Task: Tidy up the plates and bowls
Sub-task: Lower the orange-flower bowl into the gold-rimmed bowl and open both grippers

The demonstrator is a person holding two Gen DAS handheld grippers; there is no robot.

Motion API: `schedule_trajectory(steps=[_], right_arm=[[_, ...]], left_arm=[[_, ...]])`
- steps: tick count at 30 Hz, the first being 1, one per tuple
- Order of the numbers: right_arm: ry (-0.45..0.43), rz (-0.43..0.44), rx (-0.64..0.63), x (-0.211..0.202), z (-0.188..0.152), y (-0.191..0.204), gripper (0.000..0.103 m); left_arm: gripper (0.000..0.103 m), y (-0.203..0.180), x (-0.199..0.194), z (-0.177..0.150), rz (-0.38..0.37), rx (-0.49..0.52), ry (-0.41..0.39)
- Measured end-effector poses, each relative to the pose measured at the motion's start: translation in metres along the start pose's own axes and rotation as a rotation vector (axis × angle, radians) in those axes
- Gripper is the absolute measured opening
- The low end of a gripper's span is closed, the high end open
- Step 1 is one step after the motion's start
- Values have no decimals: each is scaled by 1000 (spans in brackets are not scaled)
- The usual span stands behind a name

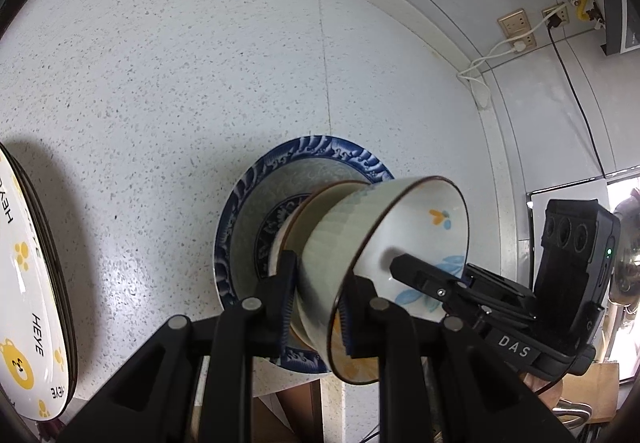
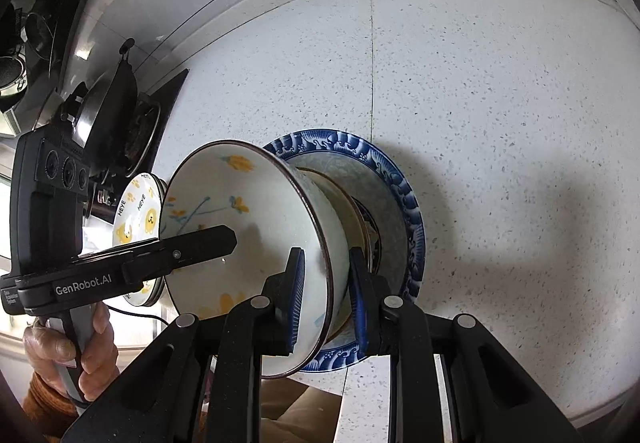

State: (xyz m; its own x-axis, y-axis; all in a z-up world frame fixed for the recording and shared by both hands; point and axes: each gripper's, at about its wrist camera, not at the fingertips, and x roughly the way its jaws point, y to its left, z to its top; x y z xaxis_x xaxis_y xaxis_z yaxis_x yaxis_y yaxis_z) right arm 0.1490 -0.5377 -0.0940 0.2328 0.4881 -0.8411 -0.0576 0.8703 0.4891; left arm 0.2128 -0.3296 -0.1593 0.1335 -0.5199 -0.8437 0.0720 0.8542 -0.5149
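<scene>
The left gripper (image 1: pixel 316 309) and right gripper (image 2: pixel 326 301) are black, with silver pivot pins and ribbed blue pads. White "GenRobot.AI" and "DAS" lettering marks their bodies. An orange-brown sleeve (image 2: pixel 40 403) shows.

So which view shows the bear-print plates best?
The left wrist view: the bear-print plates lie large at its left edge, stack edges visible, partly cropped. The right wrist view shows them small, mostly hidden behind the floral bowl and left tongs.

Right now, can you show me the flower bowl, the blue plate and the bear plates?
Flower bowl (image 2: pixel 248 211): right wrist view, white inside.
Blue plate (image 1: pixel 304 149): left wrist view, patterned top rim.
Bear plates (image 1: pixel 28 283): left wrist view, white face of the top plate.
</scene>
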Motion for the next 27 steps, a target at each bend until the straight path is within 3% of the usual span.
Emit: schedule_trajectory(steps=[27], right_arm=[[-47, -43, -36, -3, -8, 11, 19]], left_arm=[[20, -10, 5, -2, 37, 94, -37]])
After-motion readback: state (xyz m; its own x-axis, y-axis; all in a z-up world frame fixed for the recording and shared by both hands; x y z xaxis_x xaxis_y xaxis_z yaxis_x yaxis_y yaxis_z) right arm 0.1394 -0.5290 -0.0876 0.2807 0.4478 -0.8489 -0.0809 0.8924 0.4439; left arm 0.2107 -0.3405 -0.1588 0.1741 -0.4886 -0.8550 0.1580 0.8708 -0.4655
